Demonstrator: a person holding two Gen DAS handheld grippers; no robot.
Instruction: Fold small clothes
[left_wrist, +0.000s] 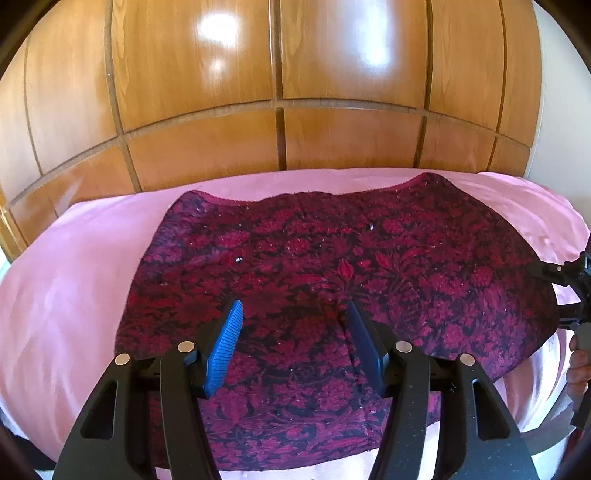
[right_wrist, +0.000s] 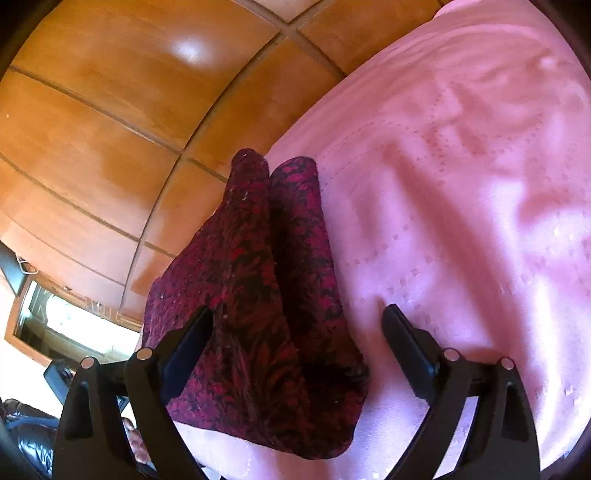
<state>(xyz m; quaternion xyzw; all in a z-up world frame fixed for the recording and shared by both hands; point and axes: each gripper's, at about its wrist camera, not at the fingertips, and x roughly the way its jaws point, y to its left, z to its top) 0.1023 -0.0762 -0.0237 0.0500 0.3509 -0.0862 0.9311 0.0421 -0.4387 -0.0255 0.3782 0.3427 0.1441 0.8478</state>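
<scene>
A dark red floral garment (left_wrist: 332, 280) lies spread on the pink bedsheet (left_wrist: 74, 280). My left gripper (left_wrist: 295, 317) hovers over its near middle, jaws apart, with the blue pad (left_wrist: 225, 343) clear of the cloth and nothing pinched. My right gripper (left_wrist: 565, 291) shows at the garment's right edge. In the right wrist view that edge of the garment (right_wrist: 258, 295) rises in a ridge of folds between the fingers of the right gripper (right_wrist: 295, 328). The jaws stand wide. The left finger (right_wrist: 188, 343) is against the cloth and the right finger (right_wrist: 406, 347) is apart from it, over the sheet (right_wrist: 461, 221).
Glossy wooden wardrobe panels (left_wrist: 295, 92) stand right behind the bed. A hand (left_wrist: 578, 369) holds the right gripper at the bed's right side. A framed window or mirror (right_wrist: 66, 325) and a dark jacket (right_wrist: 26, 439) show low on the left in the right wrist view.
</scene>
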